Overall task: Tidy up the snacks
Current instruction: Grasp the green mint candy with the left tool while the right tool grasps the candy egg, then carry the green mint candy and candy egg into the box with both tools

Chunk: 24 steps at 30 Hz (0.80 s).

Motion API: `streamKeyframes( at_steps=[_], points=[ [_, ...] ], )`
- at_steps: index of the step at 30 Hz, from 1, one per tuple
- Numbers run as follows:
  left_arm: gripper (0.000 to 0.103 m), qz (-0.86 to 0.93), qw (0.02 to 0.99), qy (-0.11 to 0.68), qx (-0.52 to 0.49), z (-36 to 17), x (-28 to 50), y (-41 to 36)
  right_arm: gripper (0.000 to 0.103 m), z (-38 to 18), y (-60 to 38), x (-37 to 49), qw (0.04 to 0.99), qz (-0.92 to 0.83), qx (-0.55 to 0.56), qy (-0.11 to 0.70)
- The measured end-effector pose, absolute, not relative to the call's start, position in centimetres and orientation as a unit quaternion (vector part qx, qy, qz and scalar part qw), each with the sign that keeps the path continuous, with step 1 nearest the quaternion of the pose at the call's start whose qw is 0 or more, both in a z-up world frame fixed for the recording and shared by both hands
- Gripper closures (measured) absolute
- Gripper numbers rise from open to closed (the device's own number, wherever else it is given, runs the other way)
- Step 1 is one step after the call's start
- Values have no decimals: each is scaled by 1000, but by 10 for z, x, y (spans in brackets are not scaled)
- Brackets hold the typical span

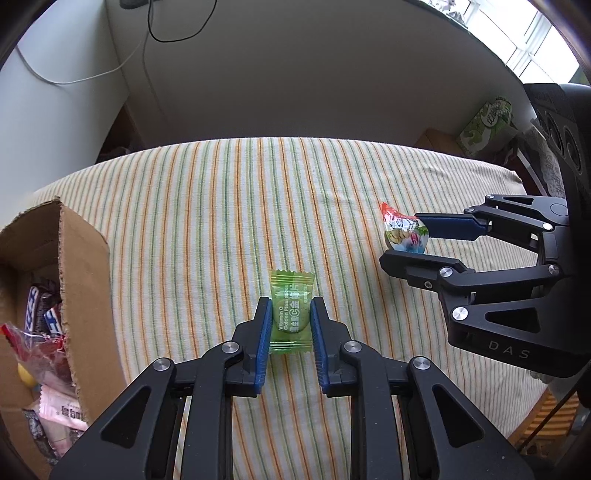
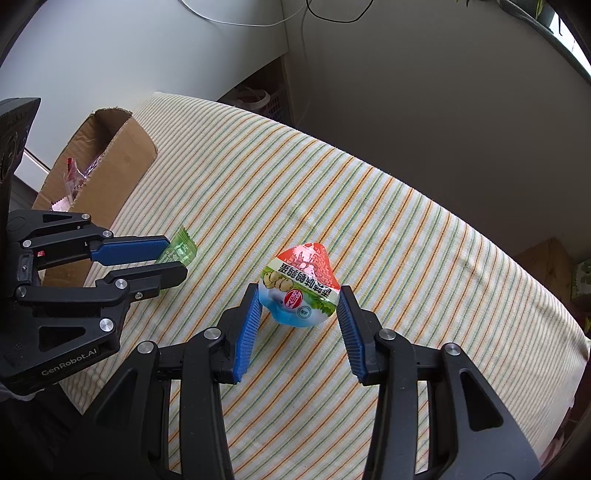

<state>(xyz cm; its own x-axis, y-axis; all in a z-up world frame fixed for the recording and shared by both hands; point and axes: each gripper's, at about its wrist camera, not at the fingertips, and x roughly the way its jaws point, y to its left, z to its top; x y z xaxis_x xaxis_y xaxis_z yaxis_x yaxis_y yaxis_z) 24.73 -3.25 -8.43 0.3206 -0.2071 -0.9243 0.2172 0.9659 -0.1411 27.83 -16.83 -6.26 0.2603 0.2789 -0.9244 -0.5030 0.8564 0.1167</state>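
Both grippers were already loaded here. The left gripper [image 1: 289,314] was clamped on the green plum candy [image 1: 290,308], blue pads pressed flat against its 2 long sides, the crimped ends sticking out front and back. The right gripper [image 2: 299,299] was closed on the round red, white and blue snack pouch [image 2: 299,286], pinched across its wide middle. From the side views both snacks looked clear of the striped cloth [image 1: 221,206], or barely off it, hard to say for sure.

The cardboard box [image 1: 83,258] sat on the left edge of the table, already holding a bunch of wrappers [image 1: 40,314], so my guess was the step was carrying these 2 over and dropping them in. To do that well I'd have taken the left one first, since it was nearer the box, lifted enough to clear the raised flap [image 2: 110,122], and let go only once over the opening. The pouch looked puffy and slick, so a steady squeeze without crushing it mattered, and it could have slipped if tilted.

Things around: a green carton [image 1: 485,125] off the far right corner, cables [image 1: 173,26] trailing down the wall behind. Nothing else lay on the cloth. The main obstacle was really the 2 grippers themselves, side by side and both heading left.
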Motion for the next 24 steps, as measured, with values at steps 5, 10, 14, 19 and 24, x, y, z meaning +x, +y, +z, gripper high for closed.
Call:
streamKeyframes(
  at_steps=[5,10,14,19,24],
  points=[
    [84,-125,820,558,-17,-69,238,-17,60,-44,-166,271,794,254,-109,542],
    [84,-116,830,544,-32,-52,231,8,60,-19,-153,265,801,268,-118,522],
    [84,-104,840,530,-45,-38,222,28,59,-2,-136,265,806,282,-123,506],
    [84,-81,852,515,-56,-24,209,56,59,14,-107,262,807,303,-130,491],
    [84,-54,862,499,-69,-12,194,89,59,24,-77,259,802,326,-137,482]
  ],
)
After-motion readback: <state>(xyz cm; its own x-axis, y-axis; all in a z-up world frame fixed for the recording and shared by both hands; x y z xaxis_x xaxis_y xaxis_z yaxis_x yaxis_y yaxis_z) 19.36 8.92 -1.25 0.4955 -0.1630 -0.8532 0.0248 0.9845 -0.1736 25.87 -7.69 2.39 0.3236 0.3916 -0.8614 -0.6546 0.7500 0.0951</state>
